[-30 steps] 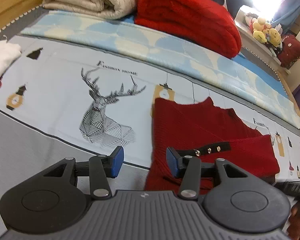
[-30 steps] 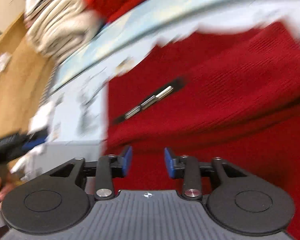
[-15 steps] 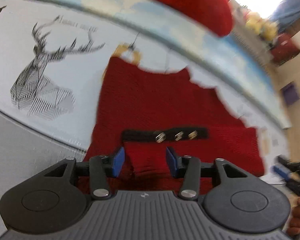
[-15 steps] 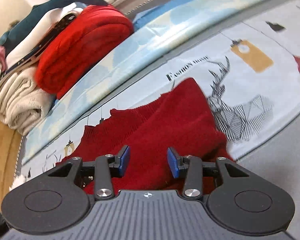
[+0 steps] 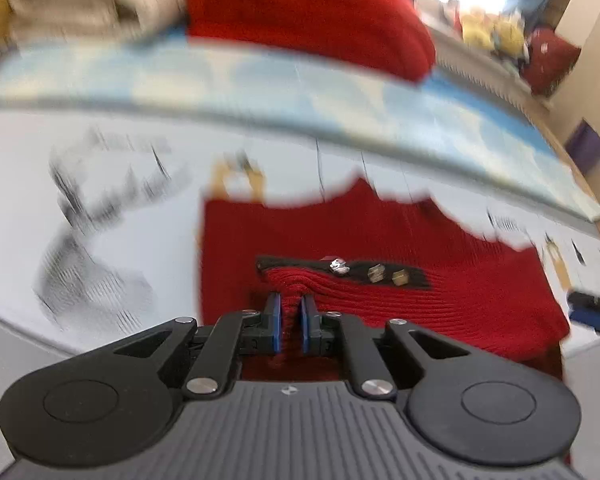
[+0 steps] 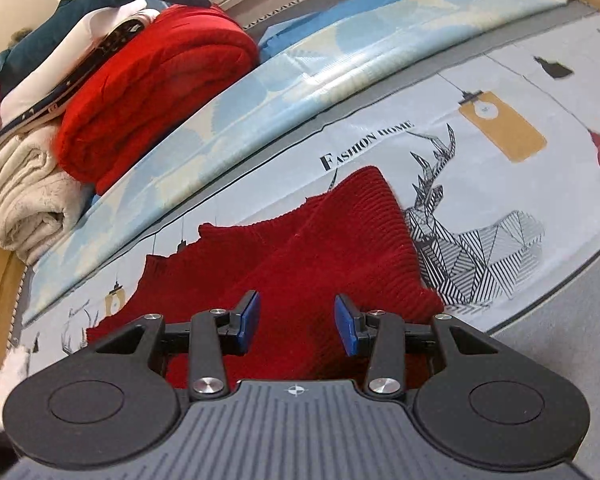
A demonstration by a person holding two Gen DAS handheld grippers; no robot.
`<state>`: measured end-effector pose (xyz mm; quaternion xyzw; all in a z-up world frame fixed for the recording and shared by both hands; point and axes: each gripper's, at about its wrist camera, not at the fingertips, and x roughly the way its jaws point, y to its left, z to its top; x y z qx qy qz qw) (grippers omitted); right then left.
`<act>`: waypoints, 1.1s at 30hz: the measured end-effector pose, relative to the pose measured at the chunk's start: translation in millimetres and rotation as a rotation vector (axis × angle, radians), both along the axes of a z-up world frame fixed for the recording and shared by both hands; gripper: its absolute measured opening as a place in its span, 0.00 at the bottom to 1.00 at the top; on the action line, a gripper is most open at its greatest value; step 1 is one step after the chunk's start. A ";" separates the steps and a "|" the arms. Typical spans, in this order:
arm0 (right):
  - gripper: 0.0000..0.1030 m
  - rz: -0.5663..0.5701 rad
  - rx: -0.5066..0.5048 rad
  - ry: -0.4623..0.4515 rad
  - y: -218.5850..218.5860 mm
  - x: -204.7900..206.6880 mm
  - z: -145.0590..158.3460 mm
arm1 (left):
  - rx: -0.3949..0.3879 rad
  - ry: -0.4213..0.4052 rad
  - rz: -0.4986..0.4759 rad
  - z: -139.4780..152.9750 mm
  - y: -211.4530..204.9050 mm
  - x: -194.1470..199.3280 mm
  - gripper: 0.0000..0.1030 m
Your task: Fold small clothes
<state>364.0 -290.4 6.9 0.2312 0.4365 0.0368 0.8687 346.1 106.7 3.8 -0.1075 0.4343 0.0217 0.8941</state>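
Red knit sweater (image 5: 380,264) lies partly folded on the printed sheet (image 6: 480,168), its near edge at six o'clock pinched by the left gripper (image 5: 289,322) while the right gripper (image 6: 296,324) hovers spread, folds remaining.

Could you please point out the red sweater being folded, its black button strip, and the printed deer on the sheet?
red sweater (image 6: 300,264): right wrist view, on its ribbed body.
black button strip (image 5: 412,276): left wrist view, near its right end.
printed deer (image 6: 472,256): right wrist view, on its striped chest.
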 end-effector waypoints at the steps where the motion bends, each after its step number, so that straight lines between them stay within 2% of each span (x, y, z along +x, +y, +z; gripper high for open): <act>1: 0.43 0.003 -0.006 0.000 1.9 0.5 -0.8 | 0.028 0.000 0.021 -0.3 3.2 -0.4 0.09; 3: 0.43 0.003 -0.005 0.012 4.1 1.0 -4.2 | 0.054 0.049 0.064 -11.2 10.1 0.7 0.10; 5: 0.42 0.004 -0.017 0.026 6.6 2.1 -8.8 | 0.060 0.116 0.064 -21.5 10.5 4.7 0.11; 6: 0.42 0.007 -0.028 0.032 8.1 2.8 -11.3 | 0.089 0.135 0.066 -22.8 8.8 5.3 0.14; 9: 0.41 0.022 -0.090 0.056 12.4 7.3 -22.2 | 0.135 0.075 0.086 -12.9 8.2 -0.3 0.26; 11: 0.41 0.026 -0.125 0.073 12.8 10.7 -30.2 | 0.107 0.044 0.077 -8.6 7.8 -3.4 0.26; 13: 0.40 0.015 -0.157 0.080 11.7 12.4 -36.0 | 0.068 0.054 0.047 -11.5 6.1 -2.4 0.26; 16: 0.32 -0.001 -0.199 0.086 9.2 13.9 -40.4 | 0.019 0.152 -0.020 -33.5 0.8 4.7 0.29; 18: 0.27 -0.016 -0.210 0.094 5.7 14.8 -42.5 | 0.026 0.252 -0.057 -53.2 -4.6 6.0 0.33; 19: 0.26 -0.023 -0.214 0.097 3.6 15.3 -43.7 | 0.039 0.262 -0.070 -58.2 -7.4 5.1 0.33; 22: 0.21 -0.027 -0.228 0.099 1.4 16.2 -45.3 | 0.066 0.234 -0.075 -49.5 -10.7 4.1 0.34; 26: 0.21 -0.026 -0.302 0.091 2.9 17.5 -45.6 | 0.045 0.179 -0.082 -33.1 -9.9 2.5 0.36; 28: 0.21 -0.056 -0.395 0.102 0.1 19.5 -48.0 | 0.044 0.171 -0.085 -29.0 -9.2 3.0 0.36; 29: 0.38 -0.074 -0.409 0.116 -4.6 20.4 -51.1 | 0.044 0.169 -0.086 -27.8 -9.3 4.8 0.36; 30: 0.46 -0.099 -0.392 0.128 -10.9 20.5 -53.6 | 0.042 0.168 -0.086 -26.4 -8.8 4.7 0.36; 31: 0.44 -0.124 -0.344 0.133 -17.6 19.7 -53.7 | 0.040 0.168 -0.086 -24.9 -8.0 4.2 0.36; 33: 0.44 -0.130 -0.332 0.106 -17.3 18.2 -46.2 | 0.038 0.165 -0.085 -23.1 -7.7 4.1 0.36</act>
